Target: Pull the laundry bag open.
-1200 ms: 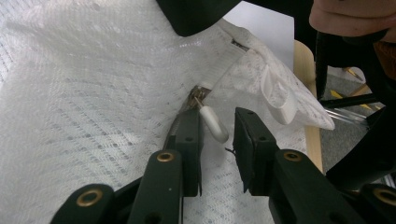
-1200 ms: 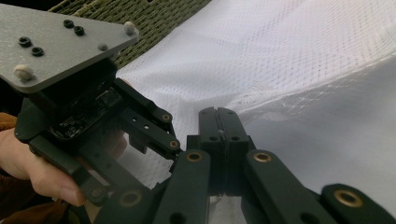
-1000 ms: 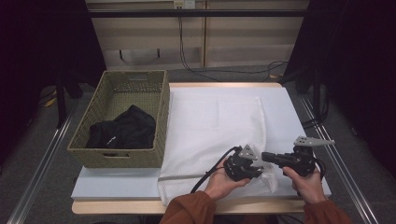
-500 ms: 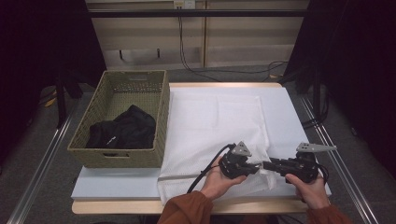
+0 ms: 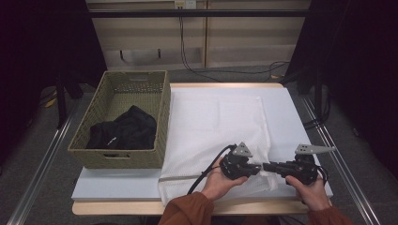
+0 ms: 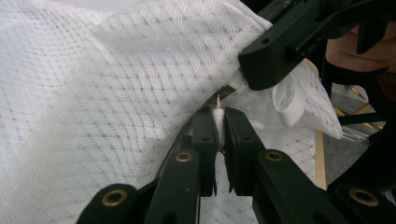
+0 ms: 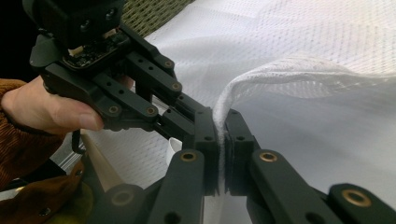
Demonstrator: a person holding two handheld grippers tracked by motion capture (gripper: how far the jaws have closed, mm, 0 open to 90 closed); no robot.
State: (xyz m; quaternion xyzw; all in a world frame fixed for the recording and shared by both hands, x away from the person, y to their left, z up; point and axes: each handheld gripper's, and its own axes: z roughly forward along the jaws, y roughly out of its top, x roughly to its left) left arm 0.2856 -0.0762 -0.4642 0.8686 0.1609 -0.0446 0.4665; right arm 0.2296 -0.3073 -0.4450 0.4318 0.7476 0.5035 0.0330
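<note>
Since the earlier frame both grippers have drawn together at lower right, the right one's jaws just closing. Left gripper (image 5: pixel 257 168) and right gripper (image 5: pixel 268 167) each pinch the white mesh laundry bag (image 5: pixel 216 124) at its near edge

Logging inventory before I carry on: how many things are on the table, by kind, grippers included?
White mesh bag: 1
Woven basket: 1
Black garment in the basket: 1
Grippers: 2, left gripper and right gripper, both clamped on the bag's near edge
Total: 5
</note>
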